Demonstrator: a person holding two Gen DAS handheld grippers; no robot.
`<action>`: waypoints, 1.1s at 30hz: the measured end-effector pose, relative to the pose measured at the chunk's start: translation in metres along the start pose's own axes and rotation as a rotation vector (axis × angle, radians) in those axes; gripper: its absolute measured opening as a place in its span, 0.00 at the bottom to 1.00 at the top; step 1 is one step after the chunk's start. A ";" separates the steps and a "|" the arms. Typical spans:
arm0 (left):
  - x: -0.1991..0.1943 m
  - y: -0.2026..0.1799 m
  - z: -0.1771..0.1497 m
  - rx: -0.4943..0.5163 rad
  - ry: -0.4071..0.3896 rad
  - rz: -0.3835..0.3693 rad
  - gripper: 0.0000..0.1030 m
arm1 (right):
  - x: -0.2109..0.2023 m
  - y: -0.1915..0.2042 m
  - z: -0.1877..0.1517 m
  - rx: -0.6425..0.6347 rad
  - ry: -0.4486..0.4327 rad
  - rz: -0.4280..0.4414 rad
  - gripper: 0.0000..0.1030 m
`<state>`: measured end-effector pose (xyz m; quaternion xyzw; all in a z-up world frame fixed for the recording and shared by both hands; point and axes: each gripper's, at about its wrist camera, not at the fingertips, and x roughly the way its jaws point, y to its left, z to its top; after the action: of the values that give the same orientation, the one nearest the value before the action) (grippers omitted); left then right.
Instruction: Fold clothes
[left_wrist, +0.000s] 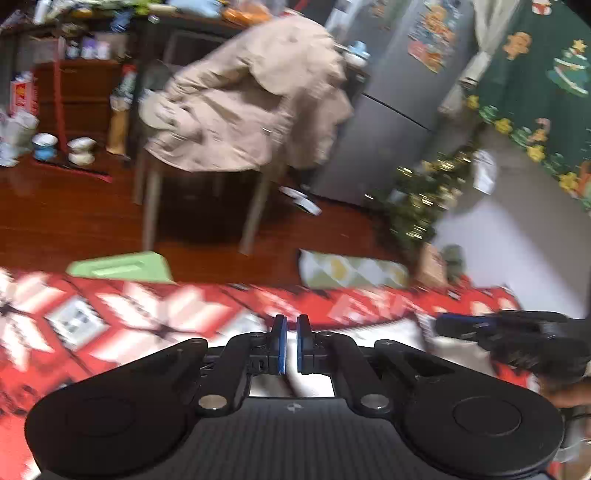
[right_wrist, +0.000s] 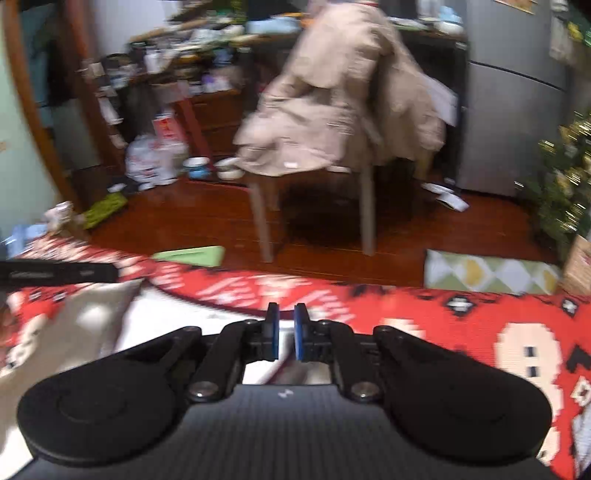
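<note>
White cloth (left_wrist: 303, 384) sits between the blue pads of my left claw (left_wrist: 290, 343), and the jaws look nearly closed with only a thin gap, so I read it as clenched on that garment. The fabric runs from under the claw out to the right, pale against the red patterned blanket (left_wrist: 129, 317) it lies on.

My right claw (right_wrist: 286, 332) shows much the same: jaws drawn close, a strip of the same white cloth (right_wrist: 177, 317) passing between the pads, so it too is gripping the garment. In the right wrist view the cloth spreads away to the left of the claw, with a beige fold (right_wrist: 85, 325) on its far left side. The other claw appears as a dark bar at the left edge of that view, and in the left wrist view the right one shows at the right edge, just above the cloth.

Both views are blurred. Beyond the blanket's edge I see a dark red wooden floor (left_wrist: 55, 218), a green flat lid (left_wrist: 122, 267), a patterned cushion (left_wrist: 351, 273), and a chair (left_wrist: 255, 110) draped with a beige coat. A grey fridge (right_wrist: 513, 110) stands behind it.
</note>
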<state>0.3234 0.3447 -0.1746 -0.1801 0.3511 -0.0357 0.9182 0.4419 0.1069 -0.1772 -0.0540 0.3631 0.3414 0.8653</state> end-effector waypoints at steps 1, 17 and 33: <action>0.002 -0.007 -0.003 0.007 0.012 -0.016 0.03 | 0.002 0.009 -0.002 -0.026 0.011 0.012 0.08; 0.036 -0.028 0.010 0.005 0.013 -0.021 0.04 | 0.058 0.032 0.011 -0.043 0.046 0.026 0.08; 0.038 -0.023 -0.002 0.120 0.041 0.055 0.03 | 0.039 0.003 -0.006 -0.066 0.058 -0.025 0.07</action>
<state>0.3517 0.3149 -0.1920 -0.1143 0.3721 -0.0353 0.9205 0.4560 0.1288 -0.2074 -0.0972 0.3758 0.3406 0.8563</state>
